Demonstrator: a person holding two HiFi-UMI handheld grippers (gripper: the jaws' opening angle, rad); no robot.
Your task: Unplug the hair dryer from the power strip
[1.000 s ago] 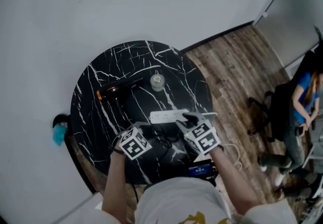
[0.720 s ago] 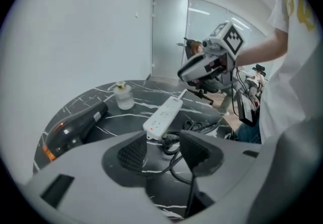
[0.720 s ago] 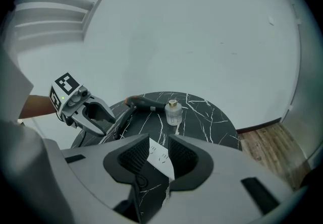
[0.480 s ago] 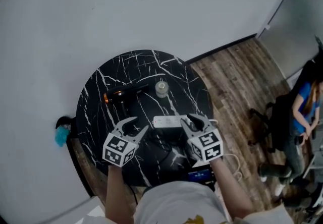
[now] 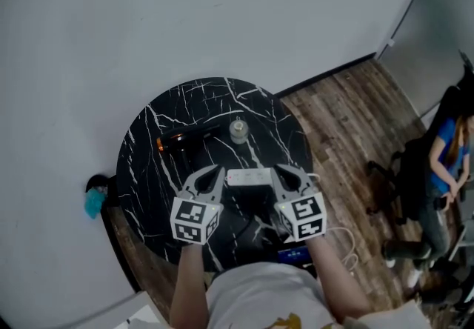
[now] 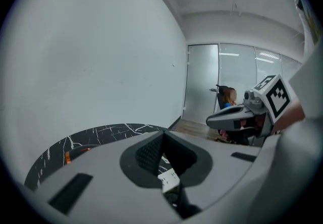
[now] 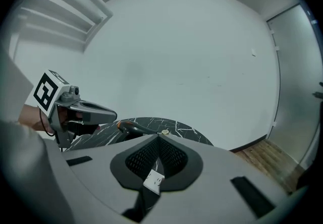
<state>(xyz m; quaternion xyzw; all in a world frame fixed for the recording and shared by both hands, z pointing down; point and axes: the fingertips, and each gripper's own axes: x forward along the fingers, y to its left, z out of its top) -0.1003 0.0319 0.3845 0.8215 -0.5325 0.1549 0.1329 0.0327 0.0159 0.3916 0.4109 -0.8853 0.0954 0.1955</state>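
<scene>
The left claw (image 5: 210, 175) is closed, its two toothed tips meeting with nothing between them; its jaws have just been closing. The right claw (image 5: 286, 175) is likewise shut and empty, and its jaws have also just been closing. A person holds one in each hand, raised above the near half of a round black surface (image 5: 152, 127) veined with white. Both point forward and slightly down.

The white power strip (image 5: 248, 177) lies flat on the surface, in the gap between the two claws. Neither claw touches it. Flanking the strip this way probably suits the job: one claw to pin the strip, the other to pull the plug.

The hair dryer (image 5: 185, 138), black with an orange band, lies on its side farther back and to the left, well apart from the strip. A small round jar (image 5: 238, 128) stands just beside its right end. The dryer's dark cord is lost against the dark surface, so I cannot tell whether its plug sits in the strip. Beyond are a pale wall, a wood floor (image 5: 348, 105) and a seated person (image 5: 444, 153) at far right.
</scene>
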